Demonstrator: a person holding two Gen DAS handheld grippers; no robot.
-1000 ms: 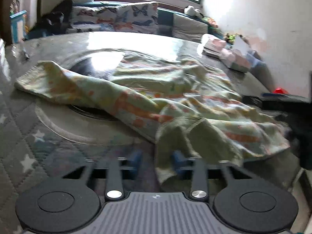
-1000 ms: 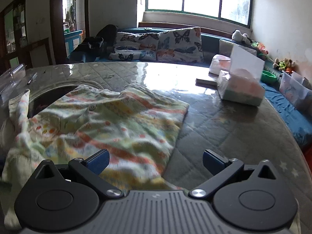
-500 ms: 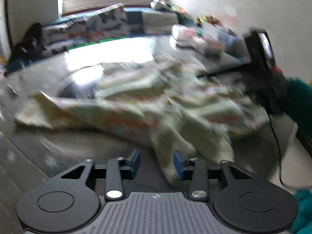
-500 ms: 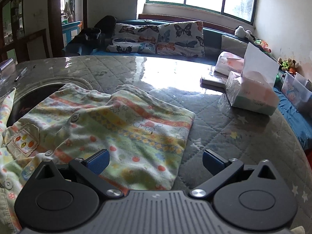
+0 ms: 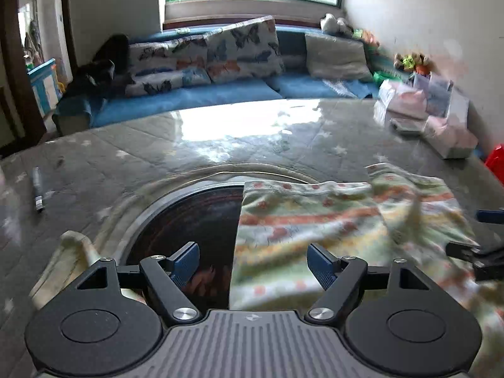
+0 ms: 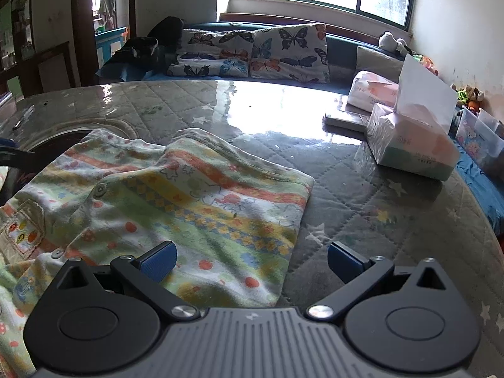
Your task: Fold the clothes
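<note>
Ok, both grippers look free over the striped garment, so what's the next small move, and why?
Probably lower the right gripper onto the garment's near right corner and close on it. Both sets of jaws stand open and hold nothing, and that hem lies flat on the table just under the right fingers. The left gripper hovers over the folded edge, ready to take a matching hold.

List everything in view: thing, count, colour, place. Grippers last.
garment: one, pale green with orange and yellow stripes, spread on the table, partly over the round inset
table: one, grey quilted cover with stars
round inset: one, dark, in the table's near left part
tissue box: one, white and pink, table's right side
tissue pack: one, pink, behind the box
pen: one, dark, table's far left
cushions: several, butterfly print, on the blue sofa
left gripper: black, blue pads, open
right gripper: black, blue pads, open
</note>
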